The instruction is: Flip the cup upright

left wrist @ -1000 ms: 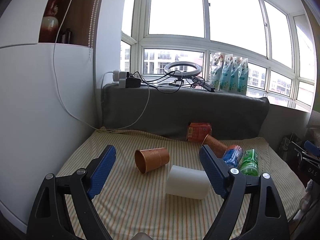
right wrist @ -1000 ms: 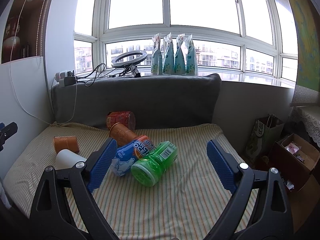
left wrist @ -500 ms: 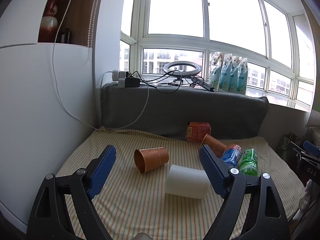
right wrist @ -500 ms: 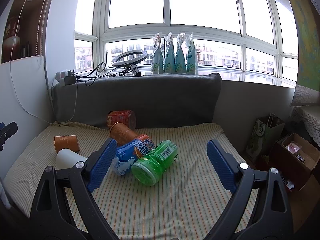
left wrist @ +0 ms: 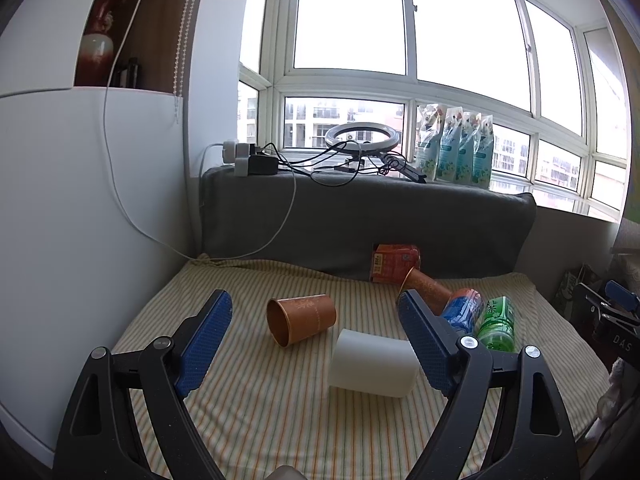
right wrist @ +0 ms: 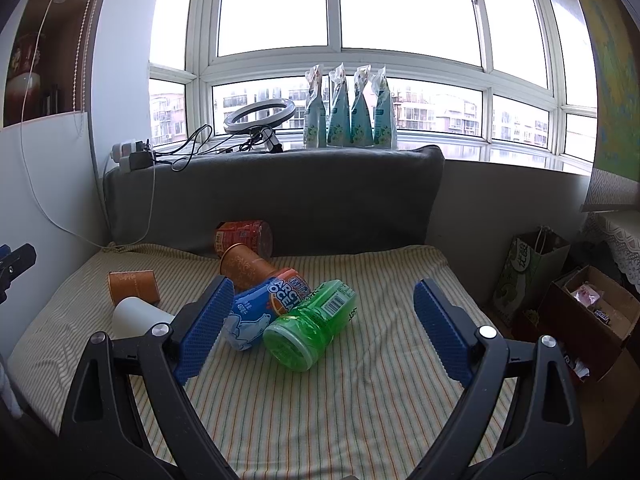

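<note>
Orange cup [left wrist: 302, 319] lies sideways, mouth toward 8 o'clock; white cup [left wrist: 372, 363] near at 4. Both tongs [left wrist: 314, 342] [right wrist: 322, 330] gape empty.

A green bottle [right wrist: 310, 324] and a blue bottle [right wrist: 262, 306] lie side by side, touching, on the striped sheet [right wrist: 340, 408]. A red can [right wrist: 244, 236] lies against the grey cushion [right wrist: 280, 196]. Four pouches [right wrist: 350, 110] and a ring light [right wrist: 260, 116] line the windowsill.

paper cup [left wrist: 302, 319] lies left of white cup [left wrist: 372, 363] on cloth [left wrist: 260, 420].
</note>
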`<state>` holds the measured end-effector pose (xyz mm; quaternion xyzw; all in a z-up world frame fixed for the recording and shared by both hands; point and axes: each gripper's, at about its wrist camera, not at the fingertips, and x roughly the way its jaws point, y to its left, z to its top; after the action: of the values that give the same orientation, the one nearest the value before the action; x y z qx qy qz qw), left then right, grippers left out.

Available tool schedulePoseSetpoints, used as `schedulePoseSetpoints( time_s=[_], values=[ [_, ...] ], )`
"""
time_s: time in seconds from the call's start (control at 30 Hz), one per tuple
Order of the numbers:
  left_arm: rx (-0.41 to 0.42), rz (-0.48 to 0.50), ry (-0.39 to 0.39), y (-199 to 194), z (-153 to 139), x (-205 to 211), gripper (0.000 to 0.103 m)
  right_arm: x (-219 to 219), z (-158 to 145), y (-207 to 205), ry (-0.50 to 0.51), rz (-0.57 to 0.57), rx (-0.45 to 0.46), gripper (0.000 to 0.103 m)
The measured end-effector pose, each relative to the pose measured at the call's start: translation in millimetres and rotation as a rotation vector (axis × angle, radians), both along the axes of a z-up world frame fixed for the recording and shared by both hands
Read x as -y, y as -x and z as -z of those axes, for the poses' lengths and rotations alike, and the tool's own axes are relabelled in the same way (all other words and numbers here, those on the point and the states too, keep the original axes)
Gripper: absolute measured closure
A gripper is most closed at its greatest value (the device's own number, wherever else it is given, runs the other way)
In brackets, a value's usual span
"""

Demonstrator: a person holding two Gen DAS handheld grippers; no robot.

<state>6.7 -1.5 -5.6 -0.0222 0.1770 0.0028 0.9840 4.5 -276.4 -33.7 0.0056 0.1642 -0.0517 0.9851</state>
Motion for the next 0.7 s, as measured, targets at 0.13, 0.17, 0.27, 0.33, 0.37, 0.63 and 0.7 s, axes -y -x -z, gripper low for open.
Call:
schedulePoseSetpoints(
  time_s=[0.13, 0.17, 0.27, 0.33, 0.37, 0.63, 0.7],
  values=[
    [0.0, 0.002, -0.001, 0.1, 0.0, 0.6, 0.018, -0.1, 0.2, 0.1, 0.0, 0.001, -0.002, 0.009],
    [0.0, 0.003, -0.003, 0.2, 0.0, 0.9, 0.018, -0.4, 0.7, 0.1, -0.002, 0.001, -0.003, 0.009],
    [-0.002, 0.007, -0.003, -0.1, -0.1, 1.8, 0.018, 0.3, 0.7, -0.4, -0.001, 0.0, -0.004, 0.009],
    [-0.002, 0.009, -0.006, -0.8, -0.2, 3.0, 0.018, 0.3, 0.8, -0.5, -0.001, 0.0, -0.004, 0.009],
    [-0.003, 0.011, -0.007, -1.4, -0.3, 3.3, 0.018, 0.7, 1.8, -1.3, -0.001, -0.002, -0.006, 0.009],
    [-0.024, 0.036, -0.008, -7.3, 3.4, 8.0, 0.018, 8.7, 6.8, -3.2, -0.02, -0.001, -0.021, 0.009],
    [-0.037, 0.056, -0.011, -9.5, 4.8, 12.1, 0.018, 12.6, 9.3, -4.2, -0.03, 0.002, -0.033, 0.009]
  ],
)
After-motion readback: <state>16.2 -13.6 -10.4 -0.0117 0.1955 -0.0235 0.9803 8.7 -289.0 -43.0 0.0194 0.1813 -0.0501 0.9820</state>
